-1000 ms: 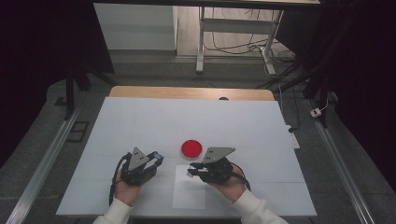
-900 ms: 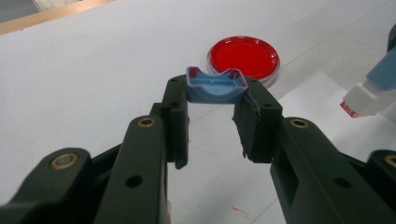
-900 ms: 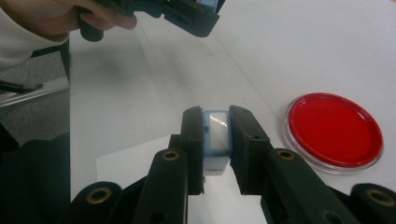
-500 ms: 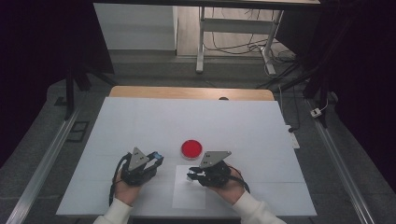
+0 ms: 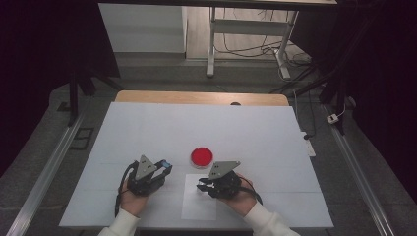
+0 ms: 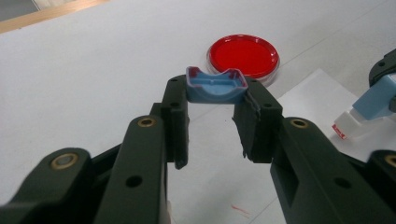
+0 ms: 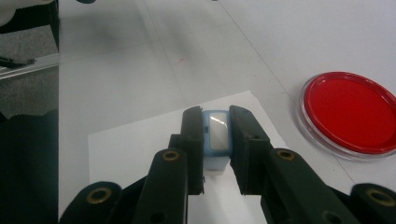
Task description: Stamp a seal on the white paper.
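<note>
Grippers sit side by side near the table's front edge — left gripper (image 6: pixel 215 109) pinches a small blue cap (image 6: pixel 215 85), red dish (image 5: pixel 202 157) lies between and behind them, right gripper (image 7: pixel 215 140) squeezes a blue-and-white marker (image 7: pixel 216 135) over white paper (image 5: pixel 199 204).

Two forearms in white sleeves reached in from the table's near edge, each hand wrapped around a black two-jaw gripper. The left gripper (image 5: pixel 164 167) pointed forward and to the right, its jaws clamped at the tips. The right gripper (image 5: pixel 201 186) pointed left across the person's front, jaws closed tight. The left hand (image 5: pixel 132 196) and right hand (image 5: pixel 241 196) sat low, near each other.
</note>
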The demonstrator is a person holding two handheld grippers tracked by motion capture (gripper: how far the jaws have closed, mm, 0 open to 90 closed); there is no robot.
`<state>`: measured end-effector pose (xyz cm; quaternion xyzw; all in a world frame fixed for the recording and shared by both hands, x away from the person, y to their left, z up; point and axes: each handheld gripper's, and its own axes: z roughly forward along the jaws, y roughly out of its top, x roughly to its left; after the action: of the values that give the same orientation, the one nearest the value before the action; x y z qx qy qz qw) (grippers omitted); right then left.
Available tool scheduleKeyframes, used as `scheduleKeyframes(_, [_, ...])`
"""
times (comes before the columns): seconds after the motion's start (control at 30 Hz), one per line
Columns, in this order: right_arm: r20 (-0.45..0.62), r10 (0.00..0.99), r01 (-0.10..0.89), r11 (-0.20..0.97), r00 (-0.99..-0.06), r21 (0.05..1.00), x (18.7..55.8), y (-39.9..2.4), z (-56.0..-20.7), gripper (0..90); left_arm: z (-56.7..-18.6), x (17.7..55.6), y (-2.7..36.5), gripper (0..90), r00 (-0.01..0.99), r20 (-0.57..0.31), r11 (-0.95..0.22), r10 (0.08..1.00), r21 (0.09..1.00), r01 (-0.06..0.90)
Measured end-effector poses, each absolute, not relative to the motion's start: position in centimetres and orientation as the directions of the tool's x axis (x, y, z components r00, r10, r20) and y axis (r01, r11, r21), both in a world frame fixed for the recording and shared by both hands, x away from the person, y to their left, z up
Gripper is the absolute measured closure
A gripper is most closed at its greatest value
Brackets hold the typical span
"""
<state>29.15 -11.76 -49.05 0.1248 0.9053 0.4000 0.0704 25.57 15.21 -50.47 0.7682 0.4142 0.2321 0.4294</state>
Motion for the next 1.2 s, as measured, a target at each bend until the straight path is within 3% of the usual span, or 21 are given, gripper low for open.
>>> scheduleKeyframes(1.2, [-0.057,0.27,0.149,0.682,-0.961,0.715,29.1,-11.37,-49.86,75.2,-50.49,25.58,15.25,65.8,0.549,0.0,-0.288,0.836,0.851,0.439])
